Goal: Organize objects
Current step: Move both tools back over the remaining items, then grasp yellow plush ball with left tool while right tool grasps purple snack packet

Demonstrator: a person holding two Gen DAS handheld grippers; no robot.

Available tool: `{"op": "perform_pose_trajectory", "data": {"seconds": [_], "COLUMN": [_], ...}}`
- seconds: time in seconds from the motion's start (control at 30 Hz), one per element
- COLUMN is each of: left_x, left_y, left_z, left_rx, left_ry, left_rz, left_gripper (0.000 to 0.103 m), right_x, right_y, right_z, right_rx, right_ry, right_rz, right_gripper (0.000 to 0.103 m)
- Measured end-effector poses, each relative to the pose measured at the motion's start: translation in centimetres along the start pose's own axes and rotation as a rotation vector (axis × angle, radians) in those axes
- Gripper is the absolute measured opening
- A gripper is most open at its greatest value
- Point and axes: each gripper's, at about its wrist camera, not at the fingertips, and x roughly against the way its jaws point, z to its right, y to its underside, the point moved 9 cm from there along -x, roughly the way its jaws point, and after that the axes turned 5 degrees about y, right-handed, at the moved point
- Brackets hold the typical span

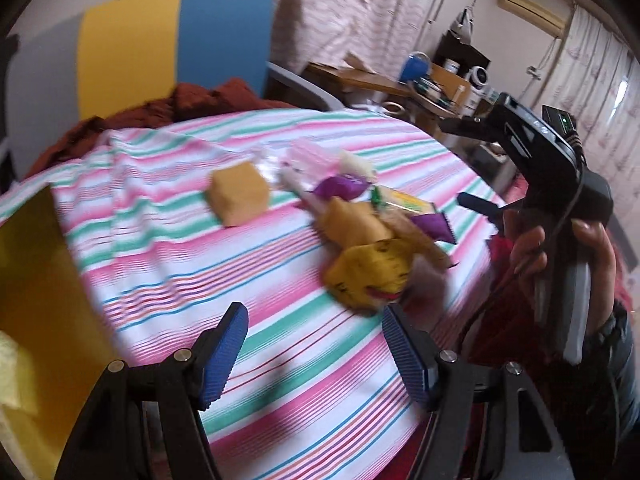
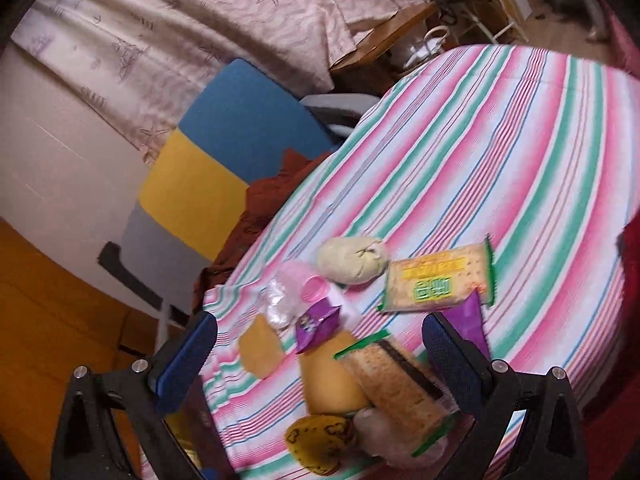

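- Here, far left in your left wrist view, a yellow box (image 1: 36, 280) stands at the edge of the striped cloth (image 1: 160, 248) covering the bench.
- Your left tool (image 1: 314, 354) hangs released above the cloth, its blue pads spread wide and holding nothing.
- Ahead of it, a tan block (image 1: 239, 193) sits alone, apart from the snack pile.
- In the pile, a yellow packet (image 1: 370, 276) lies nearest your left tool, with a purple wrapper (image 1: 340, 187) behind it.
- Your right tool (image 2: 320, 364) is likewise released and empty, poised above a cracker pack (image 2: 396, 384).
- Farther right, a green-and-yellow biscuit pack (image 2: 438, 278) lies flat, just beside a pale wrapped bun (image 2: 352, 260).
- At the right edge of the left view, your hand (image 1: 560, 248) grips the right tool's handle.
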Motion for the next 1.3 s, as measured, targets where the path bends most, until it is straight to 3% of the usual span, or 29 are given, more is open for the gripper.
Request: {"op": "perform_pose_trajectory", "data": {"seconds": [0.23,0.53,0.73,1.0,1.3], "left_x": [-4.8,-10.8,-9.4,-4.3,-2.1], "left_y": [-1.7,-2.0,-0.7,1.9,4.2], "left_z": [2.5,3.3,2.5,-0.1,-0.7], "left_rx": [0.006,0.058,0.063,0.017,-0.069], "left_ry": [0.123,0.173,0.219,0.095,0.005], "left_rz": [-0.049,-0.122,-0.088,-0.028,-0.011], "left_gripper": [0.071,0.070,0.045,0.044,0.043], "right_x": [0.0,-0.5,-1.3,-2.4,-5.7], "right_y": [0.8,1.1,1.7,2.7,5.7], "right_z": [-1.3,-0.9,-1.4,-1.9,-3.8], "right_rx": [0.017,0.006,0.055,0.138,0.486], "right_ry": [-0.093,-0.092,-0.065,0.006,0.273], "right_rz": [-0.031,-0.069,-0.104,-0.141,-0.220], "right_gripper": [0.103,0.103,0.103,0.103,0.101]}}
